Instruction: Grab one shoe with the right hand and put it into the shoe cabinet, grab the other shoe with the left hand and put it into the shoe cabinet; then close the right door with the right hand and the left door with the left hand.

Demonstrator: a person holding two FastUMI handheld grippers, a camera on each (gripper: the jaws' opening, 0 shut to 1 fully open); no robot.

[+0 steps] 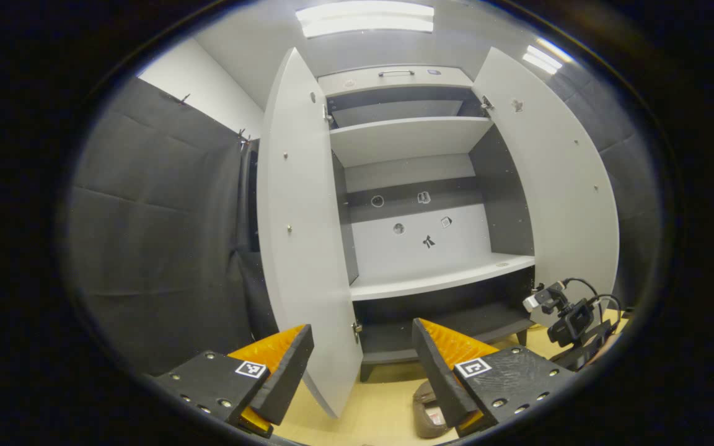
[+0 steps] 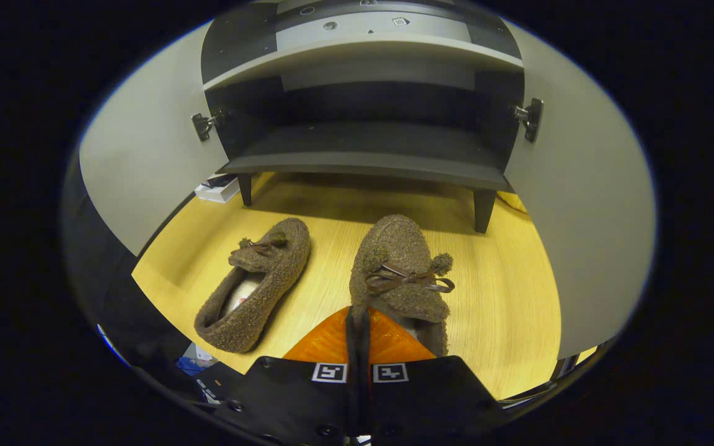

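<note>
right tongs (image 2: 357,322) are pinched together low over the floor (image 2: 506,297), fingers meeting at the heel edge of the right-hand slipper (image 2: 397,272); whether they grip its rim, can't tell. the other slipper (image 2: 258,285) lies just beside it, both in front of the shoe cabinet (image 2: 363,148). left tongs (image 1: 363,353) are spread apart and empty, facing the cabinet's shelves, left door (image 1: 301,235) and right door (image 1: 555,186) wide open.

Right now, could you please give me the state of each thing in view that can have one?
Left door: open.
Right door: open.
Right shoe: on the floor, upright, its heel at the right hand-held gripper, whose fingers are closed.
Left shoe: on the floor, untouched.
Left hand-held gripper: open, empty.
</note>
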